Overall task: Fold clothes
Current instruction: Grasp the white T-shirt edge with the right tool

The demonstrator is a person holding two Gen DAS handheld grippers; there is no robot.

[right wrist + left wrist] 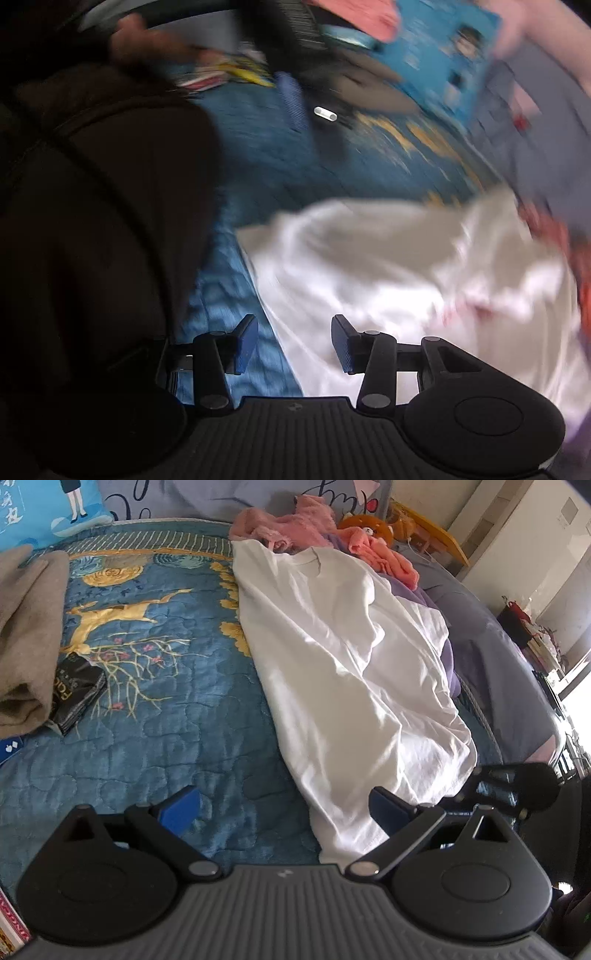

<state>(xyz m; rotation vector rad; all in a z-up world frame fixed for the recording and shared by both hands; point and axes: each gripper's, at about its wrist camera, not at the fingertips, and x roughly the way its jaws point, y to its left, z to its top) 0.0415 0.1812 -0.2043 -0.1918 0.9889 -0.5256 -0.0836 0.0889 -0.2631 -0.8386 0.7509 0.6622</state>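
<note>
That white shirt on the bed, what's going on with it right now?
A person holding a gripper in each hand is working on folding clothes. The white shirt lies lengthwise on the blue quilt, rumpled and not yet neatly folded. The left gripper is open near the shirt's near end, gripping nothing. The right gripper is also open, over the shirt's edge; its view is blurred. A pile of pink clothes sits beyond the shirt, and a grey folded garment lies off to the left.

"FOIC…" on black packet (75, 694)
</note>
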